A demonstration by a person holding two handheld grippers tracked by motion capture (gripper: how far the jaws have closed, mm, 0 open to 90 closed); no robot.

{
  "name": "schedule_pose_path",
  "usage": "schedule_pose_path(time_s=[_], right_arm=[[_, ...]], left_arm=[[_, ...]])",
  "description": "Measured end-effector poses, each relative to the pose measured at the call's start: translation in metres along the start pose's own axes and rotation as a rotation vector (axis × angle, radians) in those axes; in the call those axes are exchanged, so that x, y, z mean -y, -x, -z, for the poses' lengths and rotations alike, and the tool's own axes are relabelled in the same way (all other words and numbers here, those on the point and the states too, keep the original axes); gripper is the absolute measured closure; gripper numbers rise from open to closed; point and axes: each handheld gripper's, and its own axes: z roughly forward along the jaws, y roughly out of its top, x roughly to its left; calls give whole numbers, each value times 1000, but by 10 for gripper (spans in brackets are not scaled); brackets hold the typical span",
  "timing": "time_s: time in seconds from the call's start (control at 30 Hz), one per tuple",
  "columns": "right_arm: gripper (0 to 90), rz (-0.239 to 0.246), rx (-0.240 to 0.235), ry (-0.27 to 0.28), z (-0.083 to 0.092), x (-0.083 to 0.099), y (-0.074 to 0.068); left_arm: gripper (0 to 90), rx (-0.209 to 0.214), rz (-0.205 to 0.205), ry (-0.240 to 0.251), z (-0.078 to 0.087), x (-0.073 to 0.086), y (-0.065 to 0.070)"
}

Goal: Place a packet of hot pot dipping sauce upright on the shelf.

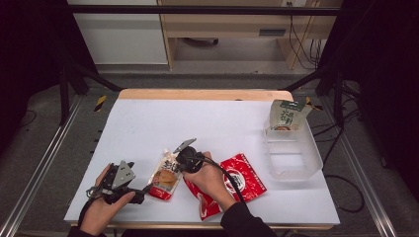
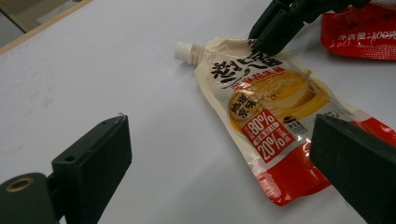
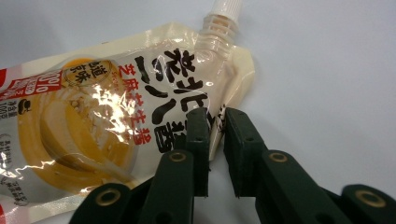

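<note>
A cream and red spouted pouch (image 1: 165,175) lies flat on the white table, its white cap (image 3: 226,9) pointing away from the person. My right gripper (image 3: 215,116) comes down on the pouch (image 3: 107,107) near the spout, its two black jaws pinched on the pouch's side edge with only a narrow gap. From the left gripper view the same jaws (image 2: 273,35) sit on the pouch's (image 2: 266,107) upper corner. My left gripper (image 2: 219,140) stands open just left of the pouch, low over the table, nothing between its jaws. In the high view the left gripper (image 1: 141,190) rests near the front edge.
A red flat packet (image 1: 244,180) lies under the right forearm, beside the pouch. A clear plastic bin (image 1: 291,153) stands at the right of the table with a green and white bag (image 1: 286,114) upright at its far end. White tabletop (image 1: 197,118) stretches behind.
</note>
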Motion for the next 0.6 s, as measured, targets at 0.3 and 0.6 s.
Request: schedule_pose_path(time_s=[0.3, 0.6], right_arm=[[866, -25, -22, 4, 0, 0, 1], [891, -27, -29, 24, 1, -1, 2]], left_arm=[[55, 2, -1, -1, 1, 0, -1], [55, -3, 7, 7, 1, 0, -1]])
